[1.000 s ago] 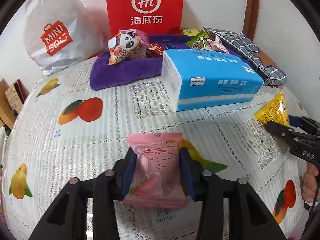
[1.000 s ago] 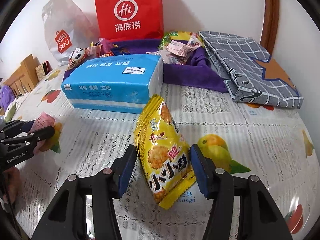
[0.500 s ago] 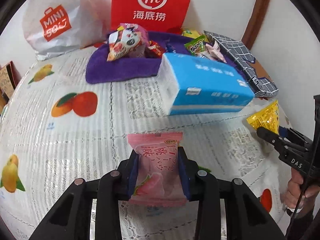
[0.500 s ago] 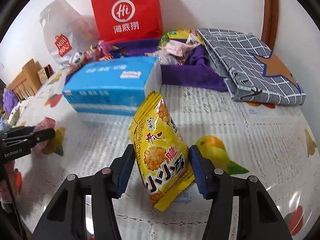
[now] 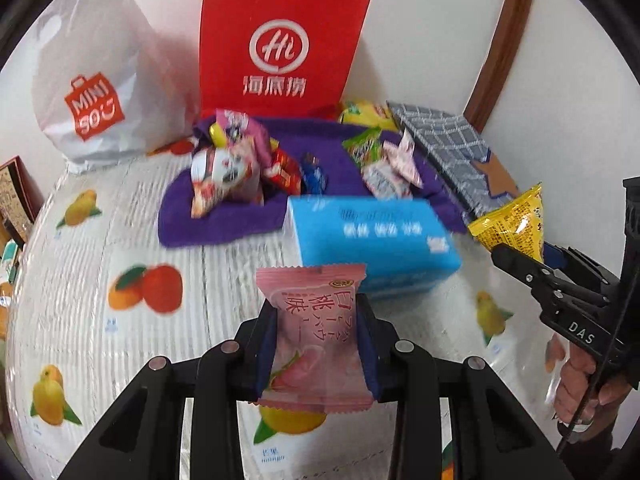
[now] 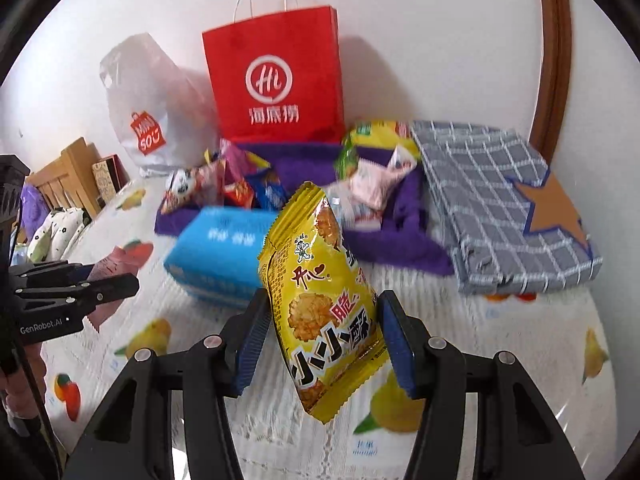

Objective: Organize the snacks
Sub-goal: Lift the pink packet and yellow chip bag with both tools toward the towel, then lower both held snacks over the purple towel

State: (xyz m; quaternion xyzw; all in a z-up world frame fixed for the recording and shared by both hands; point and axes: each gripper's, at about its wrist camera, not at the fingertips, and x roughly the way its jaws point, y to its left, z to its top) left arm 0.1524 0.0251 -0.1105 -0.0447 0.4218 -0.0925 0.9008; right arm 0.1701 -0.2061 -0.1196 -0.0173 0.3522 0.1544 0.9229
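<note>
My left gripper (image 5: 318, 344) is shut on a pink peach snack packet (image 5: 316, 332) and holds it above the tablecloth. My right gripper (image 6: 320, 334) is shut on a yellow cracker bag (image 6: 324, 308), also lifted. In the left wrist view the right gripper (image 5: 532, 264) shows at the right with the yellow bag (image 5: 516, 222). In the right wrist view the left gripper (image 6: 100, 280) shows at the left with the pink packet (image 6: 116, 268). A purple cloth (image 5: 240, 216) at the back holds several snack packets (image 5: 228, 168).
A blue tissue pack (image 5: 372, 236) lies between the grippers and the purple cloth. A red paper bag (image 5: 280, 48) and a white plastic bag (image 5: 92, 88) stand against the wall. A folded grey checked cloth (image 6: 504, 204) lies at the right. Fruit-print tablecloth (image 5: 120, 320) covers the table.
Both grippers have risen with their packets and moved forward toward the tissue pack and purple cloth. The view now tilts up, showing more of the red bag and wall.
</note>
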